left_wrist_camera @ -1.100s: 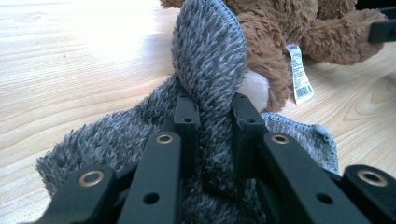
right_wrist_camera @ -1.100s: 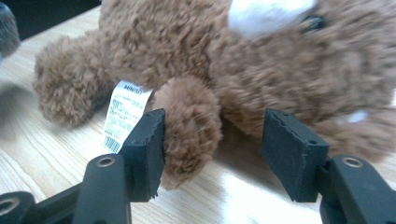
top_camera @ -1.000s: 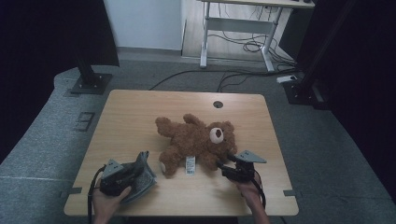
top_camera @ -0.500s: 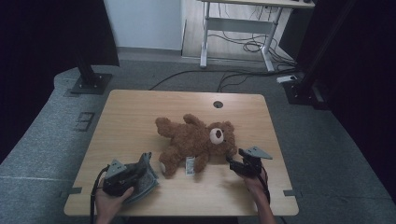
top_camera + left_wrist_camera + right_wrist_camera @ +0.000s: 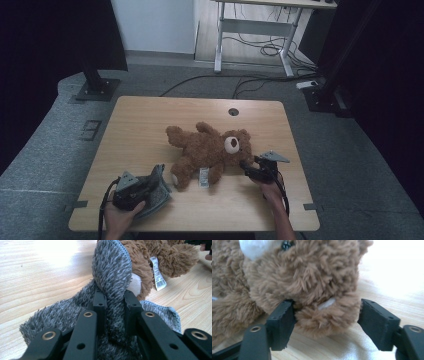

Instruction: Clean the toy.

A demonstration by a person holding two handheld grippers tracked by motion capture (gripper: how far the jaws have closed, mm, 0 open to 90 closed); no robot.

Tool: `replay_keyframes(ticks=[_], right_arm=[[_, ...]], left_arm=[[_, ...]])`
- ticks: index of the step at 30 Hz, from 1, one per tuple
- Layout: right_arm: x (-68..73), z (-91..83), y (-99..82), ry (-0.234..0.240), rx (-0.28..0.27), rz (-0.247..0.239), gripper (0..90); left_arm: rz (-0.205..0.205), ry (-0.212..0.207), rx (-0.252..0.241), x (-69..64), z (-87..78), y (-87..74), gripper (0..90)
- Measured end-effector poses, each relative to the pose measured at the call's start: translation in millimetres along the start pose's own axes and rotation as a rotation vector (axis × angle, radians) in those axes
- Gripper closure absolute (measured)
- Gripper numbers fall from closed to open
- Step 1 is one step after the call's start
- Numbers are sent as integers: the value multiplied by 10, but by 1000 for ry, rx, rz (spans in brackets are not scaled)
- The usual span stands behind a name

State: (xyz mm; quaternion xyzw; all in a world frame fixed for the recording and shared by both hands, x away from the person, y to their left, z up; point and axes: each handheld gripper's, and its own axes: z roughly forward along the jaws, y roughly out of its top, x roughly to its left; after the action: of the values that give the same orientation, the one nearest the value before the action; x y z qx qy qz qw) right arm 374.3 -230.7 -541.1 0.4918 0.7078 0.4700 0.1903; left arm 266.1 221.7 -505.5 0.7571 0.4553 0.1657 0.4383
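Cloth first, at the left: clamping tight on a bunched fold of the grey cloth (image 5: 111,270) with the left gripper (image 5: 115,300), pads together on the fuzzy pile, low at the near-left part of the table (image 5: 150,120), just beside the pale sole of the teddy bear (image 5: 210,150). Judging the step as readying the cloth for the bear, so keeping that pinch firm and leaving the free edge loose enough to lift over a leg without dragging the toy. Moving across to the middle: lying face up on the wood, long axis running across the table on a slight diagonal, legs pointing near-left toward the cloth, head pointing right, white tag (image 5: 203,176) sticking out at the near side. Finishing at the right: standing apart around the bear's ear (image 5: 324,317) with the right gripper (image 5: 246,165), having just been opening, one pad brushing the fur and the other clear of it, so not yet gripping. Probably worth biting deeper than the ear's tuft, closing squarely, then steadying the head while feeding the cloth on.
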Motion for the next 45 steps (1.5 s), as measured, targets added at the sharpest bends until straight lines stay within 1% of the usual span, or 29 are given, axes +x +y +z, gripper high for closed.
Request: replay_keyframes(ticks=[2,4,6,10,13,15,18,20,23,24,26,27,30,33,36,37,39,41,42,43,44,45], right_arm=[[-8,15,-12,22,13,-1,383],[7,16,-13,35,13,-10,465],[26,21,-10,26,7,-29,543],[27,27,-14,32,10,-25,659],[31,23,-15,24,4,-23,744],[34,14,-15,24,7,-26,766],[49,5,-18,23,11,-33,787],[59,0,-22,22,11,-43,791],[65,-14,-32,25,10,-47,797],[68,-19,-35,26,10,-49,799],[73,-32,-40,31,9,-52,804],[80,-37,-43,32,7,-55,806],[108,-62,-51,35,6,-60,811],[140,-81,-63,37,4,-68,815],[163,-104,-75,44,2,-72,818],[170,-110,-78,44,0,-76,819],[179,-120,-80,45,-1,-76,820],[168,-119,-86,46,8,-60,822],[162,-114,-94,46,11,-59,823],[158,-115,-100,48,14,-60,823],[156,-116,-103,51,15,-61,824],[156,-119,-103,53,15,-64,824]], left_arm=[[1,-1,1,-3,4,-1,752],[4,-3,2,-8,5,-1,752],[5,-3,1,-14,3,2,752],[6,-2,-5,-19,-7,8,752],[7,-3,-15,-32,-19,23,752],[12,-7,-25,-54,-29,46,752],[27,-17,-41,-122,-29,115,752],[42,-31,-56,-189,-18,202,752],[74,-53,-88,-337,34,388,752],[88,-63,-96,-397,73,462,752],[118,-79,-101,-525,200,617,752],[133,-86,-98,-589,283,691,752],[162,-130,-78,-792,571,876,752],[181,-160,-40,-972,900,984,752],[182,-172,10,-1069,1196,1010,752],[179,-174,30,-1076,1282,1002,752],[157,-182,61,-1054,1399,956,752],[145,-188,72,-999,1428,888,753],[125,-200,73,-956,1422,854,753],[99,-225,75,-896,1407,825,753],[63,-256,78,-831,1386,798,753],[42,-274,82,-771,1362,772,754]])
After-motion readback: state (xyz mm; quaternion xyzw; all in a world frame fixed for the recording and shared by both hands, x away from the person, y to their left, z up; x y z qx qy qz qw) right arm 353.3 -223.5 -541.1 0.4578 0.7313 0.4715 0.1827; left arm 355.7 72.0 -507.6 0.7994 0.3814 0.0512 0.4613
